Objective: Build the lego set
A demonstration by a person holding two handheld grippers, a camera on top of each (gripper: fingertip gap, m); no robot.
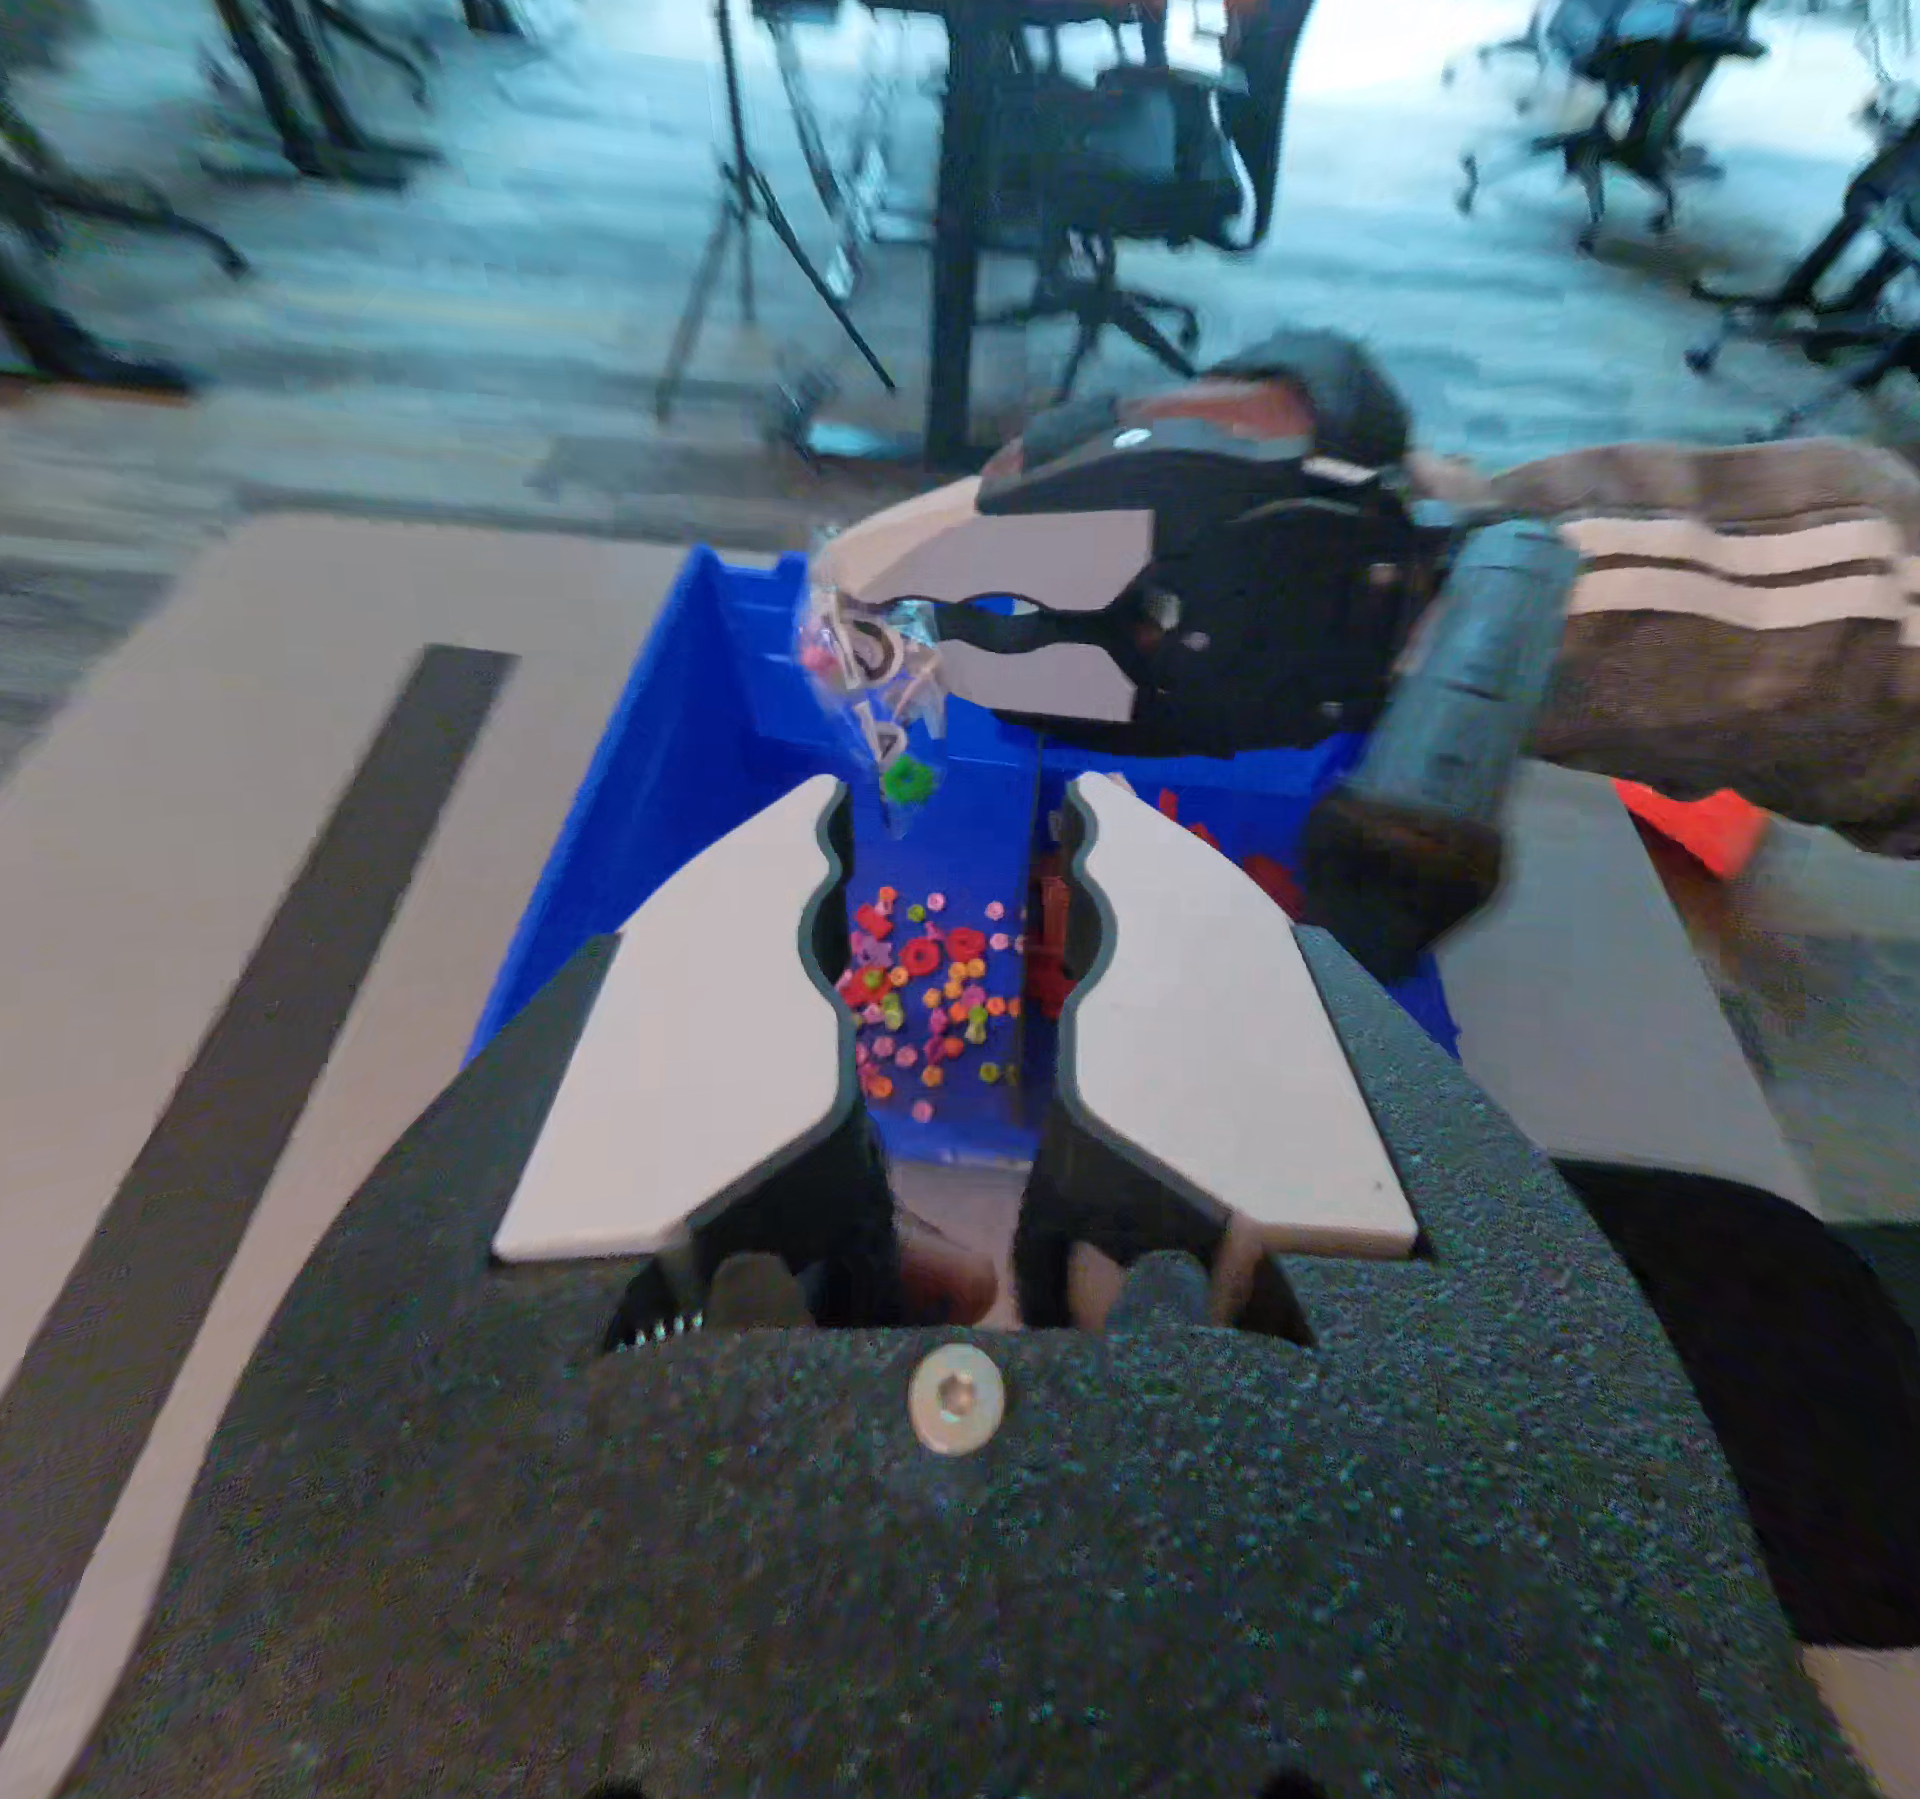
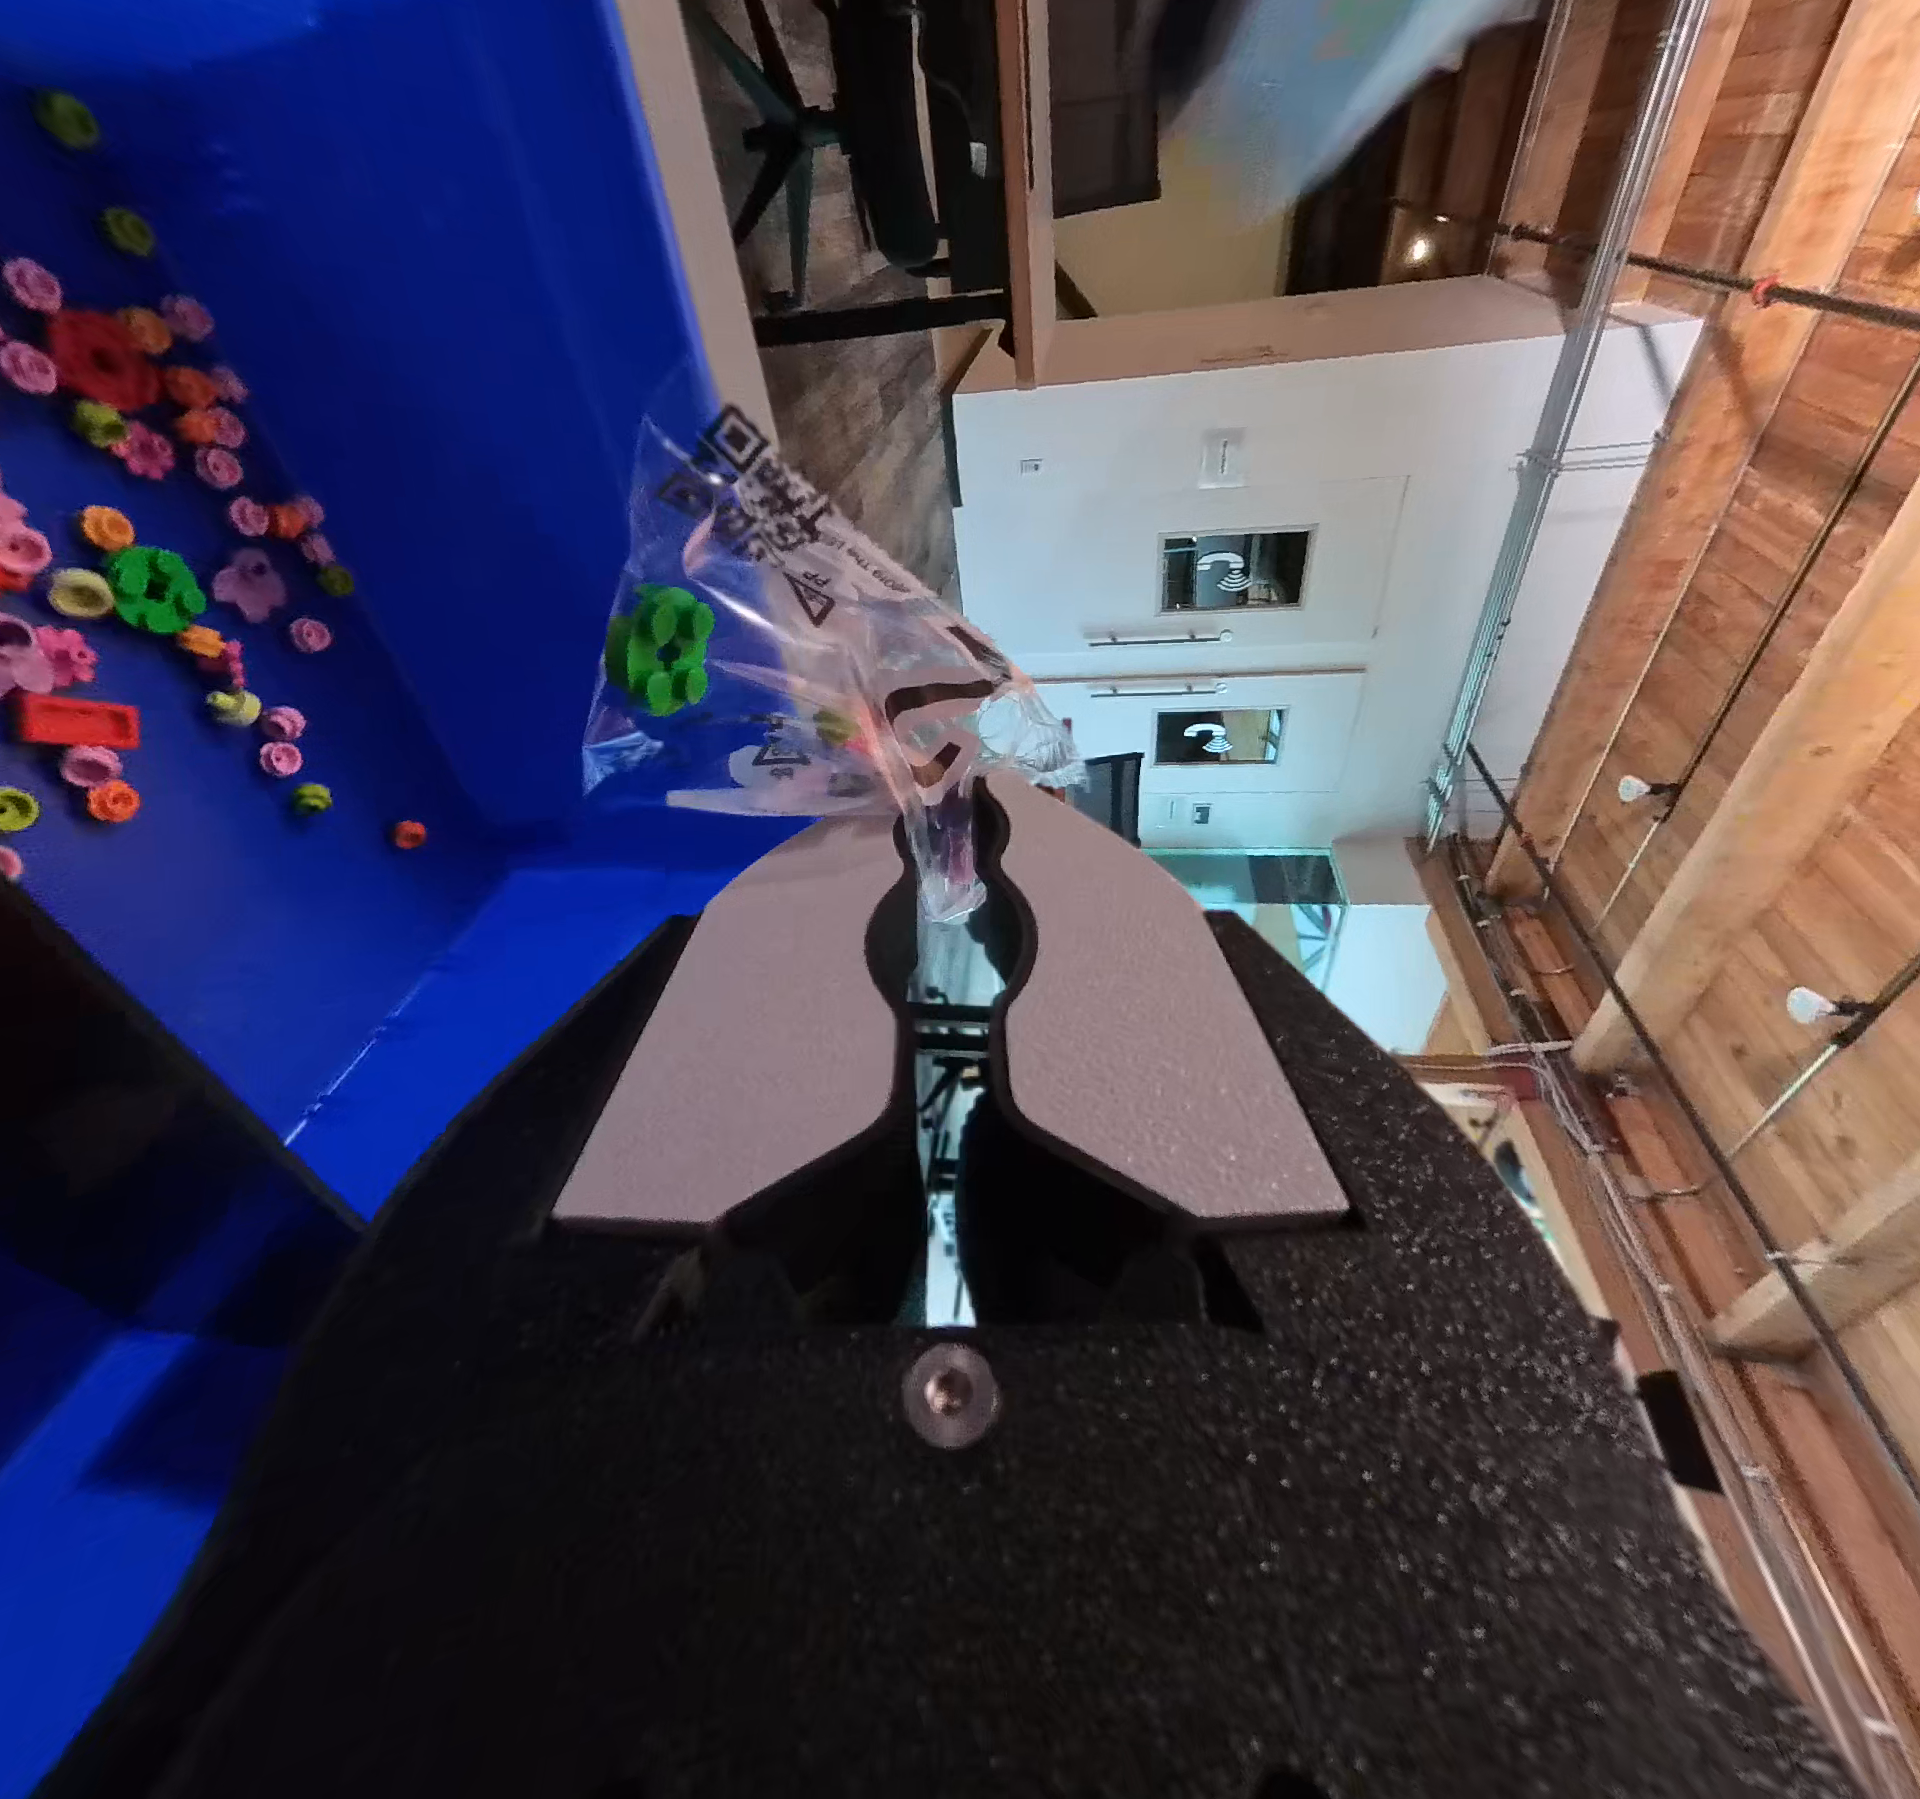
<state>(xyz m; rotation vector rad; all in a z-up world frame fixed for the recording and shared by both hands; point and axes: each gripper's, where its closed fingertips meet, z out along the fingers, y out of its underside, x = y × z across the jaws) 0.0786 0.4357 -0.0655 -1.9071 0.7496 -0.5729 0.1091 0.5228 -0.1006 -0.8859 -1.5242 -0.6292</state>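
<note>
Lego bag point(image 2: 790, 669) pinched in right tongs point(image 2: 961, 814) over blue bin point(image 2: 436, 315); left tongs point(image 1: 956, 814) agape.

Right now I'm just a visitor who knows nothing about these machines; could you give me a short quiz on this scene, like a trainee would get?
1. True or false: the right tongs pinch a clear bag.
2. What colour is the large piece still inside the bag?
3. The left tongs are: A) shut on a brick, B) open and empty, C) out of view.

Key:
1. True; the bag hangs over the blue bin.
2. Green.
3. B; loose pieces lie in the bin beyond them.
</note>
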